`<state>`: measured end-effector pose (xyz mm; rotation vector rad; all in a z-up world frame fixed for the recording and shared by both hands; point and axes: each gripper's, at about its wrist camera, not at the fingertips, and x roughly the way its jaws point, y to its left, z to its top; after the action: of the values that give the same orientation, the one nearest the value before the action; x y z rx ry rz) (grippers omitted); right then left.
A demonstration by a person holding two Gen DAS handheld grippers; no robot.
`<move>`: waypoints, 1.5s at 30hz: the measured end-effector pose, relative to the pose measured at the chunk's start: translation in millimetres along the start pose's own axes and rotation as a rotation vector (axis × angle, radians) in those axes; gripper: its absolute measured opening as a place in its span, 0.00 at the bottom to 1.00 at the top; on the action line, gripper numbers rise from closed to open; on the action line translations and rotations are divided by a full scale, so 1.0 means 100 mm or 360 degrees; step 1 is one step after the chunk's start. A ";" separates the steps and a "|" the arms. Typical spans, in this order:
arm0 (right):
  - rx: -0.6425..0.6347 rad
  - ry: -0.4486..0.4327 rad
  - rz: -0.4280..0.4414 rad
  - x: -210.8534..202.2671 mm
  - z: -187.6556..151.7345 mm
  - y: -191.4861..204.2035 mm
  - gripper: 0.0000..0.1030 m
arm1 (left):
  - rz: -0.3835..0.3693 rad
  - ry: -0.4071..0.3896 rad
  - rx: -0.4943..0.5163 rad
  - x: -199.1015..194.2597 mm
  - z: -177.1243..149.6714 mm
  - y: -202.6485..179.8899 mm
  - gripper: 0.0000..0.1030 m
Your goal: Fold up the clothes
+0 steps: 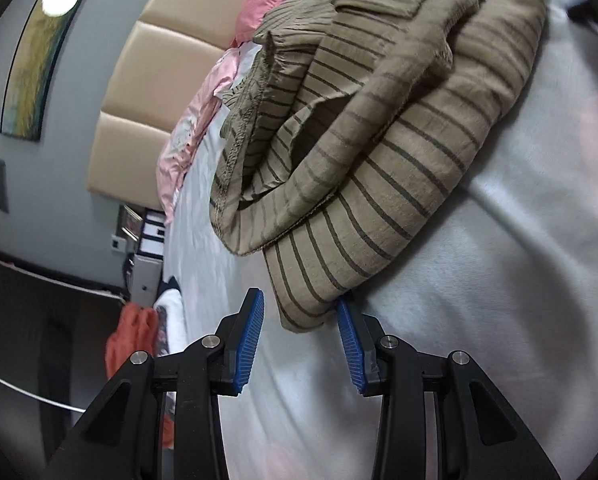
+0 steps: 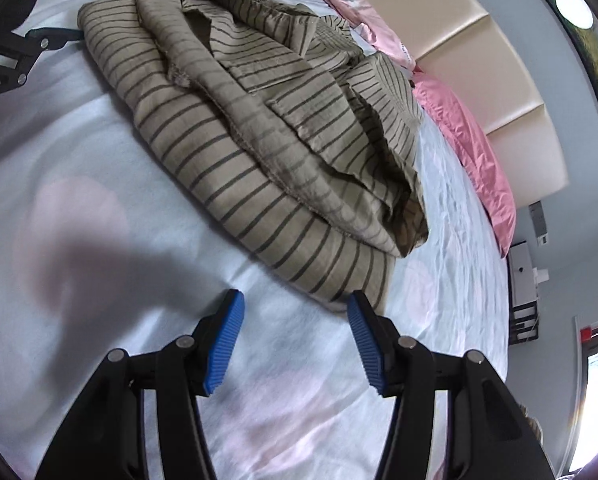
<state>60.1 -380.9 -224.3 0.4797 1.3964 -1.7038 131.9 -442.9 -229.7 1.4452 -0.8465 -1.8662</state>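
One striped brown garment (image 2: 235, 132) in a heap on one bed (image 2: 99, 160). Two pink pillows (image 2: 471, 148) by one padded headboard (image 2: 499, 92). Two tools: left tool (image 1: 301, 316), right tool (image 2: 295, 316). One round ceiling light (image 2: 573, 8). One framed picture (image 1: 27, 80).

The left gripper (image 1: 301, 312) has its jaws spread wide, its blue ribbed pads (image 1: 251, 344) angled outward, with a corner of the striped garment (image 1: 379, 184) lying between the fingertips and the right-hand pad just beside the cloth's edge. The right gripper (image 2: 295, 312) is likewise spread apart, low over the bedsheet (image 2: 99, 320), its right fingertip at the garment's near edge and its left pad over bare sheet. From the right wrist camera, the left gripper shows at the garment's far corner, jaws apart.
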 end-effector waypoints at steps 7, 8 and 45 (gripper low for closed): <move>-0.0098 -0.0038 -0.0143 0.15 0.11 0.01 0.49 | 0.0085 -0.0040 0.0088 0.14 0.08 -0.10 0.37; -0.0105 -0.0044 -0.0158 0.17 0.13 0.02 0.49 | 0.0087 -0.0049 0.0086 0.15 0.09 -0.10 0.35; -0.0208 0.0003 0.0036 -1.51 -0.55 0.63 0.03 | -0.0069 -0.0102 0.0157 -1.68 -0.89 -0.11 0.04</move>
<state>183.3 -273.8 -166.5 0.4226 1.4872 -1.5830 252.6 -313.9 -159.2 1.4805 -0.9570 -1.9365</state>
